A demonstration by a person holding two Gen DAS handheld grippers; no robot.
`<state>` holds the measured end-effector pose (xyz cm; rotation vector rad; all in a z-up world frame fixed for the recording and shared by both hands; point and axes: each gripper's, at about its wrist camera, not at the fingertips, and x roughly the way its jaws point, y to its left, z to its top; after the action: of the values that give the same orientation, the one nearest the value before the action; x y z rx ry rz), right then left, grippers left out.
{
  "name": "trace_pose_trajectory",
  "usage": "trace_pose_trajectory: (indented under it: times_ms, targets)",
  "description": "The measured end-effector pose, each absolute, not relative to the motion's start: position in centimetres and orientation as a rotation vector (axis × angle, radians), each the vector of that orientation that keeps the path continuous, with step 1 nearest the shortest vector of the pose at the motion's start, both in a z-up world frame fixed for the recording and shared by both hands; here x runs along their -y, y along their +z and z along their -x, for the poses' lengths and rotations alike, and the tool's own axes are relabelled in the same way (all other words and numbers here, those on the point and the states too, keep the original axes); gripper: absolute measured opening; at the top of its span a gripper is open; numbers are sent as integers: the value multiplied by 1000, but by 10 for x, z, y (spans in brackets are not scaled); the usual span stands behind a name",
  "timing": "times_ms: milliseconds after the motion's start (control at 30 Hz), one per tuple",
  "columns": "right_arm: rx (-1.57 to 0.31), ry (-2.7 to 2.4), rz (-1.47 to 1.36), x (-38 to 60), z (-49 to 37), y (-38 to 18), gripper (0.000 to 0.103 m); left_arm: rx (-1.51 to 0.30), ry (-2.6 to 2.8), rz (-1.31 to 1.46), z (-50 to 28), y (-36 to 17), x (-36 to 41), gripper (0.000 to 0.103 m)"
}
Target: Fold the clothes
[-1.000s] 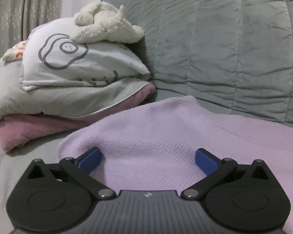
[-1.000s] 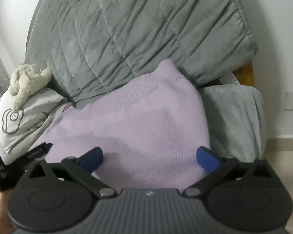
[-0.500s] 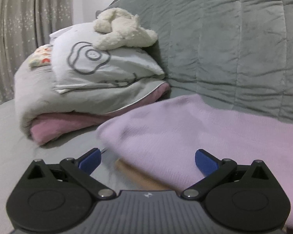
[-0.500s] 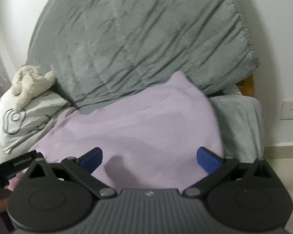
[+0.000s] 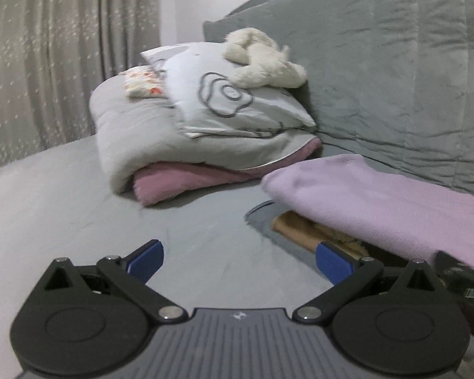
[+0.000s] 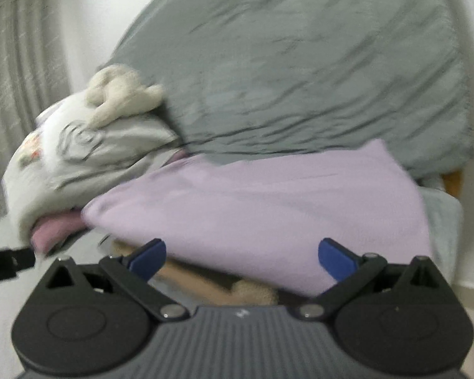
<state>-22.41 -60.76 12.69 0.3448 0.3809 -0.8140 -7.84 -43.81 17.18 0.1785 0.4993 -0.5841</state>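
A folded lilac knit sweater [image 5: 379,202] [image 6: 268,208] lies on the grey bed, on top of a tan garment [image 5: 303,230] [image 6: 202,284] whose edge sticks out beneath it. My left gripper [image 5: 240,260] is open over bare grey sheet, to the left of the sweater, with nothing between its blue pads. My right gripper [image 6: 241,257] is open too, just in front of the sweater's near edge and above the tan garment, holding nothing. The right wrist view is blurred by motion.
A folded grey and pink duvet [image 5: 180,158] with a printed pillow [image 5: 233,101] and a cream plush toy [image 5: 262,60] stands at the back left. A grey quilted headboard cover [image 5: 395,63] rises behind. A curtain [image 5: 47,57] hangs at far left.
Both grippers have drawn back and to the left from over the sweater. The left one now hangs over bare sheet, and the tan garment under the sweater has come into view.
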Motion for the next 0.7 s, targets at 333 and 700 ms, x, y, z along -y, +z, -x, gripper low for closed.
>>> trace_pose_trajectory:
  times_ms: [333, 700]
  targets:
    - [-429, -645, -200, 534, 168, 144, 103, -522, -472, -79, 64, 180, 327, 103]
    - [-488, -478, -107, 456, 115, 142, 103, -531, -349, -12, 57, 168, 194, 103]
